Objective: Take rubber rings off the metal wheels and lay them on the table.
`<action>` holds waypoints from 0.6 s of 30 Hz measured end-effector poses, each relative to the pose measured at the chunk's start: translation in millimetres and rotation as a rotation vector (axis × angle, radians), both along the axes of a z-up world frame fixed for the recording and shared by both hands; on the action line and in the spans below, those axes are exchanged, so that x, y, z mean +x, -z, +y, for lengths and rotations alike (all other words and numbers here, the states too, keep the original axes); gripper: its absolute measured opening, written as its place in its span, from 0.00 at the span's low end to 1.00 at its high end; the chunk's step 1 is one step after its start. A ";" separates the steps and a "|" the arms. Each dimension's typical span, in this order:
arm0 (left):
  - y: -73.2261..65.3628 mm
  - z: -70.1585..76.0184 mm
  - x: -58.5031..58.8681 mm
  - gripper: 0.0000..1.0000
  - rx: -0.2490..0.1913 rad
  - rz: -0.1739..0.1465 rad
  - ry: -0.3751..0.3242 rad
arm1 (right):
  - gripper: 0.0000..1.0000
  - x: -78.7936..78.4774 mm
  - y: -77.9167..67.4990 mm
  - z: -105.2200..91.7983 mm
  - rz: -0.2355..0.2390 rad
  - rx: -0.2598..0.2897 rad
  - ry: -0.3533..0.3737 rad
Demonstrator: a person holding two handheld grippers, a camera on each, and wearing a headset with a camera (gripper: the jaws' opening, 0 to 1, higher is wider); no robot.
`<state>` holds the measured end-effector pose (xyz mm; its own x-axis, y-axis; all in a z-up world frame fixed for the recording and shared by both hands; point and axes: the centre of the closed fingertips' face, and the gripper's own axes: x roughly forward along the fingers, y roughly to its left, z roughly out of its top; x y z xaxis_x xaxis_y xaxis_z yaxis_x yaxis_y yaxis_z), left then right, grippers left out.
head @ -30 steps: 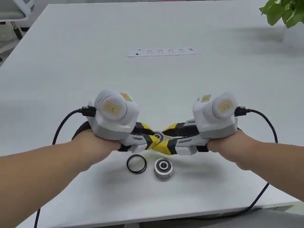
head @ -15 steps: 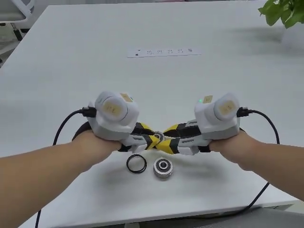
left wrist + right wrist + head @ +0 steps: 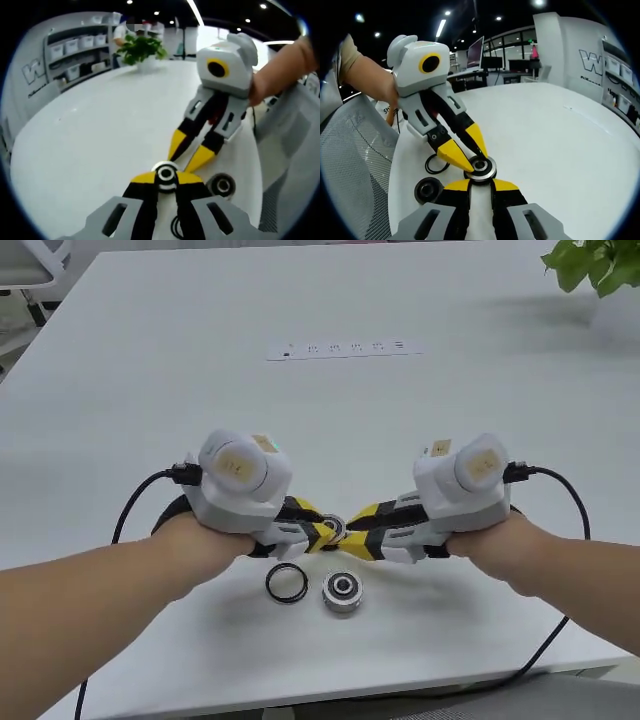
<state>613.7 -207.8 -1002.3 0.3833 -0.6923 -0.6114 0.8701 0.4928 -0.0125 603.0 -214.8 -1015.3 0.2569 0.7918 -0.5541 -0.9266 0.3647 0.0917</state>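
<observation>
Left gripper point(image 3: 166, 181) is clenched on a metal wheel point(image 3: 480, 169), pinched right between its yellow tips and held above the white table point(image 3: 330, 410). Right gripper point(image 3: 481, 186) sits nose to nose with it, its tips at the rim of that same wheel. Its jaws stand slightly parted, and I can't tell if they're biting or just touching. Down below the two claws, a loose rubber ring point(image 3: 269, 584) lies flat under the left gripper's tips. A second wheel point(image 3: 343, 591) is just beside it, under the right's.
</observation>
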 end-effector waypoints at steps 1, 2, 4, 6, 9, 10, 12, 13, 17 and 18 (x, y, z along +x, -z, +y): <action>0.0 0.0 0.0 0.13 0.000 0.000 0.000 | 0.12 -0.4 -0.1 0.0 0.005 0.002 0.004; 0.0 0.0 0.0 0.13 -0.001 0.001 -0.001 | 0.12 -0.5 0.0 -0.1 0.007 0.002 0.005; -0.2 -0.1 -0.3 0.13 -0.001 0.001 -0.002 | 0.12 -1.1 -0.2 0.1 0.007 0.000 0.005; -0.2 -0.1 -0.3 0.13 -0.001 0.002 -0.003 | 0.12 -1.3 -0.1 0.0 0.011 0.001 0.008; -0.1 -0.1 -0.3 0.13 -0.001 0.002 -0.005 | 0.11 -1.0 -0.1 -0.5 0.020 0.005 0.013; -0.1 0.0 -0.2 0.13 -0.001 0.002 -0.007 | 0.11 -1.0 0.0 -0.5 0.021 0.005 0.014; -0.1 0.0 -0.2 0.13 -0.001 0.003 -0.009 | 0.11 -0.6 0.4 -0.8 0.022 0.002 0.016; 0.0 0.0 -0.1 0.13 -0.002 0.003 -0.009 | 0.10 -0.6 0.5 -0.9 0.022 0.002 0.017; 0.0 0.1 -0.3 0.13 -0.003 0.003 -0.013 | 0.08 0.3 0.9 -2.9 0.029 -0.001 0.031; 0.0 0.0 -0.4 0.13 -0.003 0.003 -0.013 | 0.08 0.6 1.0 -3.1 0.033 -0.001 0.035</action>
<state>613.3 -207.7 -1002.3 0.3910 -0.6886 -0.6107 0.8634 0.5043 -0.0160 603.5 -217.9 -1016.3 0.2663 0.7819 -0.5637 -0.9095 0.3975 0.1217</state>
